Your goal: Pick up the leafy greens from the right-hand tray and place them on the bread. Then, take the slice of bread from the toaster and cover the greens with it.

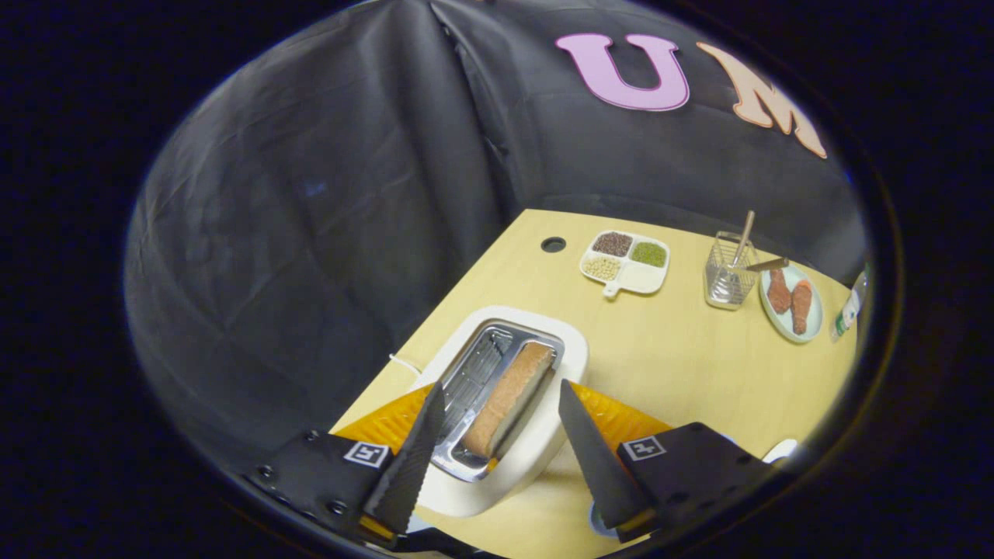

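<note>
Gripper (501,404) fingers spread wide, nothing between the pads; they straddle the toaster (536,435) from above, one finger on each side of its top, not touching the bread.

Bread (509,400): one slice standing on edge in the toaster's slot nearer the right finger. Tan-brown crust edge faces up, long and narrow, slightly lighter along the middle. It sits between the two fingers, a little ahead of the tips. The other slot (474,373) shows bare metal wire guides. Toaster body is white with rounded corners and a shiny metal top plate. A thin white cord (404,362) runs off its far-left side.

Surface: pale wood table (683,365), smooth, with a round dark cable hole (553,244) near the far edge. View is tilted, so the table runs diagonally. Behind it, black cloth wall (326,202), creased, with a seam fold down the middle.

Containers on the far side, well apart from the toaster:
- white divided tray (626,264) with a small handle, four compartments: dark brown grains, green grains, pale beans, one that looks white/empty-ish, can't tell
- wire basket (728,273) with a stick-like utensil standing in it
- pale plate (790,303) just beside the basket, two reddish-brown meat pieces on it
- a bottle (848,310) past the plate, mostly cut off

Bit of white rim (780,449) near the right finger's base, can't tell what.
</note>
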Demonstrator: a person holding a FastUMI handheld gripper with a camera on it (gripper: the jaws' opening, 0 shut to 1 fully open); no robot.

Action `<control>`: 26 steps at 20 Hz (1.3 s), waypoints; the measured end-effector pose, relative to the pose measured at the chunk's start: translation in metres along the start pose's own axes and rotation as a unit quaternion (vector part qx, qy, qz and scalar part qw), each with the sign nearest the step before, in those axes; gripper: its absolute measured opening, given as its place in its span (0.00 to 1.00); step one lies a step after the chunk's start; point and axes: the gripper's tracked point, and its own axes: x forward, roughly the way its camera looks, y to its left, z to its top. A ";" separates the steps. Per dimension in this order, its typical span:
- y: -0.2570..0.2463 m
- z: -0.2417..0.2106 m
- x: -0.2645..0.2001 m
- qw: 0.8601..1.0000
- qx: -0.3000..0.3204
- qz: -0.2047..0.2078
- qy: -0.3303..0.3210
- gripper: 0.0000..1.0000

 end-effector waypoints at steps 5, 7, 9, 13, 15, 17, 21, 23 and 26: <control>0.003 -0.005 0.002 1.000 -0.001 -0.009 0.013 0.55; 0.003 -0.009 0.003 1.000 0.002 -0.009 0.017 0.40; 0.003 -0.009 0.002 1.000 0.009 -0.007 0.019 0.25; 0.002 0.000 -0.013 1.000 0.031 -0.002 0.003 0.08; 0.003 0.010 -0.024 0.999 0.038 0.007 -0.012 0.08; -0.001 0.016 -0.038 0.999 0.047 0.013 -0.021 0.07; -0.014 0.031 -0.069 0.995 0.078 0.022 -0.052 0.08; -0.019 0.037 -0.085 0.992 0.099 0.031 -0.071 0.08; -0.039 0.041 -0.105 0.989 0.110 0.023 -0.093 0.07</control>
